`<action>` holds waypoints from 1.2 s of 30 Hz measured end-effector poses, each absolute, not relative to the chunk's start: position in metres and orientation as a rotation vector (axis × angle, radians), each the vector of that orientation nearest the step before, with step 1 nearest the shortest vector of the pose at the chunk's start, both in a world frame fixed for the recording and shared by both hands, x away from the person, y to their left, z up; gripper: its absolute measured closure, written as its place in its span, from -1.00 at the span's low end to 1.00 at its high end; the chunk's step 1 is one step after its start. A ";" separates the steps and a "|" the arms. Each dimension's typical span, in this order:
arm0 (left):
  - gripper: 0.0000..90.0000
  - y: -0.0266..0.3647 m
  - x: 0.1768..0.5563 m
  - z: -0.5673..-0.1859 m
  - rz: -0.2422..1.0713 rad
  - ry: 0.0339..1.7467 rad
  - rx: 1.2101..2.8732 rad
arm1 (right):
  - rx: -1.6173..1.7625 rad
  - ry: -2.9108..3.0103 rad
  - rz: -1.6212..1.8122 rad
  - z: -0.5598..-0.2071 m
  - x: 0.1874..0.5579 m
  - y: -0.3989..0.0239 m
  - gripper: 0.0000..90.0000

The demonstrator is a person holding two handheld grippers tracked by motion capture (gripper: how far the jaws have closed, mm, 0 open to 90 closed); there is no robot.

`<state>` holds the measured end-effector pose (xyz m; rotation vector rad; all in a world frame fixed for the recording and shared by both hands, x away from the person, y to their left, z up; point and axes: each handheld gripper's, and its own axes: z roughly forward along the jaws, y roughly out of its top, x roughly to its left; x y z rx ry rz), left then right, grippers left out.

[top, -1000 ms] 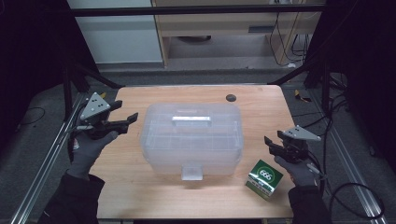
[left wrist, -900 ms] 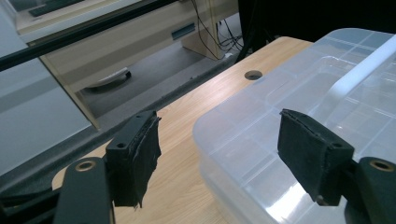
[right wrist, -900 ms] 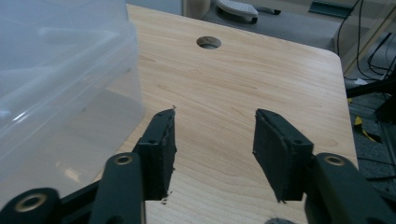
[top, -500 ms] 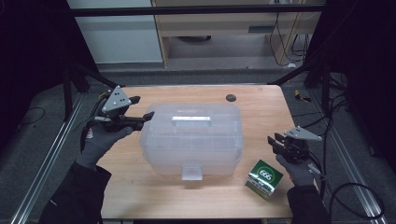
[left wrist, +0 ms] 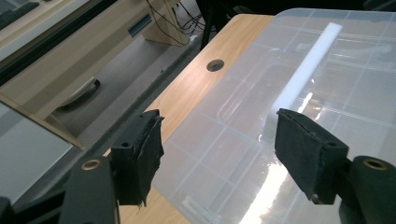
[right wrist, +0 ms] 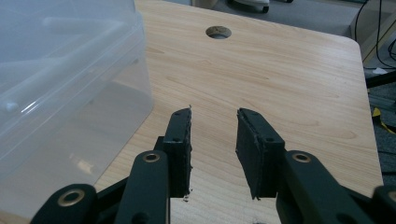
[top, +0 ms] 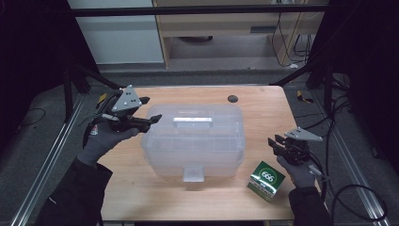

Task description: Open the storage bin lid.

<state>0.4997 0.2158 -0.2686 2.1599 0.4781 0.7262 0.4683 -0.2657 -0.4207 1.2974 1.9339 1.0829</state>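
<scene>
Moved in over the clear lidded storage box's [top: 195, 139] far-left corner: left gripper [top: 149, 109], fingers spread wide. Right gripper [top: 274, 144] beside green carton [top: 266, 179] on counter [top: 263, 110], fingers slightly parted.

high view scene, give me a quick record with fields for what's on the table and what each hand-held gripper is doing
table: light wood, round hole near far edge
bin: clear plastic, lid on, white handle on top, mid-table
latch: front of bin, hanging down
box: green, marked 666, right of bin, near front edge
left hand-held gripper: open, raised at bin's left top corner, jaws over the lid's edge, holds nothing
right hand-held gripper: part open, right of bin, just behind box, holds nothing
</scene>
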 end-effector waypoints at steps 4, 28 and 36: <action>-0.28 0.212 0.500 -0.267 0.724 0.459 2.184 | 1.292 1.942 1.076 -0.421 0.469 -0.265 0.44; -0.20 0.175 0.500 -0.274 0.722 0.299 2.382 | 1.292 1.971 1.048 -0.423 0.470 -0.264 0.36; -0.19 0.159 0.504 -0.283 0.727 0.236 2.421 | 1.288 1.976 1.050 -0.423 0.470 -0.264 0.39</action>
